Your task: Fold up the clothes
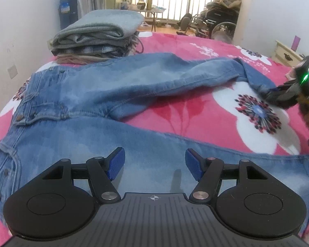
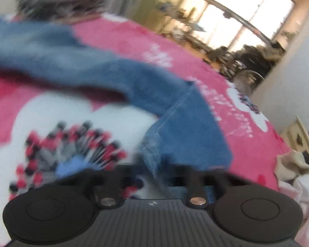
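Note:
Light blue jeans (image 1: 92,86) lie spread on a pink floral blanket (image 1: 195,111), waistband to the left and both legs running right. My left gripper (image 1: 154,158) hovers open over the near leg, with nothing between its blue pads (image 1: 116,162). The far leg ends in a hem (image 1: 255,78) that is pulled toward the right edge. There my right gripper (image 1: 272,93) grips it. The right wrist view is blurred. In it the darker hem (image 2: 185,133) runs down into my right gripper (image 2: 158,170), whose fingers are close together on the cloth.
A stack of folded clothes (image 1: 96,35) sits at the far left corner of the bed by the wall. A cream nightstand (image 1: 286,53) stands beyond the right side. A wheelchair (image 1: 216,20) and clutter fill the doorway behind. Pale crumpled cloth (image 2: 294,168) lies at the bed's right edge.

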Demonstrator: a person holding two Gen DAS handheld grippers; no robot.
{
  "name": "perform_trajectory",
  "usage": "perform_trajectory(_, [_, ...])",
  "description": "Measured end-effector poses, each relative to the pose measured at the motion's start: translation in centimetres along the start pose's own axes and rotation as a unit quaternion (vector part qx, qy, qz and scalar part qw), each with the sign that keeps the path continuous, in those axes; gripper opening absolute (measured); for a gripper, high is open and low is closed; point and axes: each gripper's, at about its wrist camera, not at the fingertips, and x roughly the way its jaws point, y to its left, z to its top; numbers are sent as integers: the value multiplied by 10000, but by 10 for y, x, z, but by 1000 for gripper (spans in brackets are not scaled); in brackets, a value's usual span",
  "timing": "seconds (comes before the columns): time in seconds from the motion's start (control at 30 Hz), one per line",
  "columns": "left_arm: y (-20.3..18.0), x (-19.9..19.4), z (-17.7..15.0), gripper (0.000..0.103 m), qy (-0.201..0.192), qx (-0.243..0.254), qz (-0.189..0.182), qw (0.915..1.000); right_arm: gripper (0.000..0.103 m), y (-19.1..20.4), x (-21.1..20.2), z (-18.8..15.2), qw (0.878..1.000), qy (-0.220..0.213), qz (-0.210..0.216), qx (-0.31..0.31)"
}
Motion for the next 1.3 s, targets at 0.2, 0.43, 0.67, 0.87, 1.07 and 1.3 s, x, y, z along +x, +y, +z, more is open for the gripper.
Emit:
perform_trajectory(0.2, [1,13,18,65,-141,261,-16,9996,11,-158,-21,43,9557,-871,-215,2802])
perform_trajectory(0.43, [-27,40,32,65,-285,1074,-48,9938,68,-296,26,25,8474,-46,-1183,5176])
perform_trajectory(0.67, [-66,74,42,65,-567,2187,-16,9741,69,-288,44,-70,7489,308,853,6565])
perform_trajectory(0.87, [-90,101,51,61,-776,2619,203,9618,70,-254,87,-104,7240,1002,1120,6732])
perform_trajectory(1.07, [-108,126,53,46,-965,2841,528,9524,55,-256,113,-83,7269,412,798,6808])
perform_trajectory(1.3, [-111,141,63,6,-1003,2581,725,9582,6,-247,91,-51,7987,131,131,6015])
